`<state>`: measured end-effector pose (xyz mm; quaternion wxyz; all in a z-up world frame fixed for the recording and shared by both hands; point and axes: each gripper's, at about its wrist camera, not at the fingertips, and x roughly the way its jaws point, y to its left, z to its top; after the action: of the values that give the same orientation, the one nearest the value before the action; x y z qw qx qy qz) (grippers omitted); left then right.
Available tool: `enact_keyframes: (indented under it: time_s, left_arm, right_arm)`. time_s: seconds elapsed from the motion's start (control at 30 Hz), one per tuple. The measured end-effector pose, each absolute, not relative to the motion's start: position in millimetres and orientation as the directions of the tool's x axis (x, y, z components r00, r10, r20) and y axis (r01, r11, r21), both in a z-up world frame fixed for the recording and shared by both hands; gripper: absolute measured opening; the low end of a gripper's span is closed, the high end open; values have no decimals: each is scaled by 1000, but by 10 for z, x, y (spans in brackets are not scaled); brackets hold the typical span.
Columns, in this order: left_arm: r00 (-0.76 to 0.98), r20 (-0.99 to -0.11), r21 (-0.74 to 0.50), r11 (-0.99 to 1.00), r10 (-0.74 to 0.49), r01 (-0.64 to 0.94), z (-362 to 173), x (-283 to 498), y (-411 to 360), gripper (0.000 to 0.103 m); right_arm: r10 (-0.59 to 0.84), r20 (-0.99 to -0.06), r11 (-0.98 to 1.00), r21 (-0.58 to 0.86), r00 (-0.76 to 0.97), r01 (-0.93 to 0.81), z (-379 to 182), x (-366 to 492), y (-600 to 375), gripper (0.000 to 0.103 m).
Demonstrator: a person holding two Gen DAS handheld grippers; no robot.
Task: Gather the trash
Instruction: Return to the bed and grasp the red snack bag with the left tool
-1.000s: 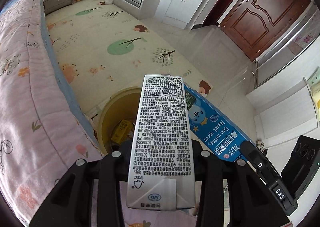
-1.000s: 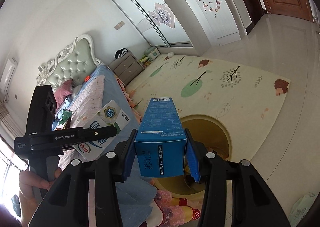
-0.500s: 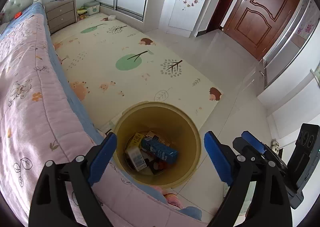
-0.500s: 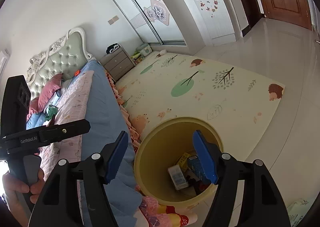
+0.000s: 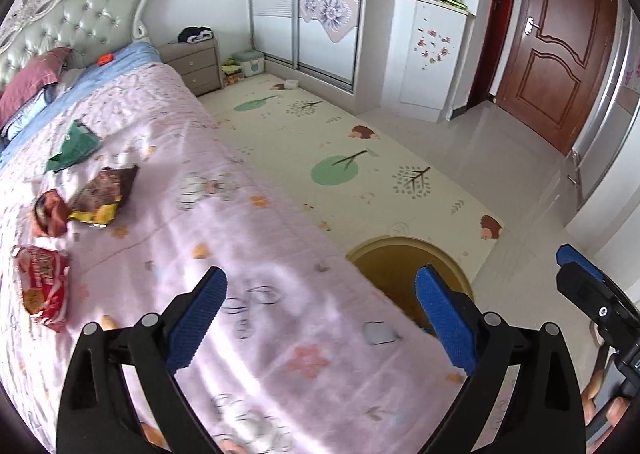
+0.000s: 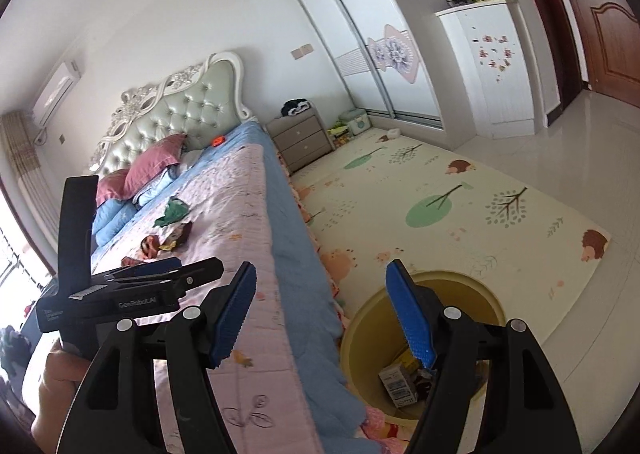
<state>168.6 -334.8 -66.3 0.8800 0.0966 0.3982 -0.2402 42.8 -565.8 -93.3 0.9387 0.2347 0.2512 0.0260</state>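
yellow bin (image 5: 408, 254) half hidden by bed (image 5: 240, 254)

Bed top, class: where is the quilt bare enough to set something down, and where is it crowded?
The quilt is bare from the wrappers across to the edge beside the yellow bin, except for a small grey square near that edge. It is crowded on the far side: red packet, brown wrapper, crumpled red wrapper and green wrapper.

Black tool (image 5: 320, 310), blue ribbed pads (image 5: 196, 318), silver screws.
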Motion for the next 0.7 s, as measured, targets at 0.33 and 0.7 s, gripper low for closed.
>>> enact_keyframes:
  time_s: [0.33, 0.7]
  left_arm:
    - [662, -719, -50, 965, -214, 258, -424, 2022, -2066, 96]
    - [590, -798, -79, 992, -122, 98, -784, 2584, -1439, 74]
  right_arm:
    - [317, -474, 903, 415, 821, -109, -853, 844, -4818, 67]
    - [371, -508, 914, 346, 777, -210, -749, 1012, -4228, 69]
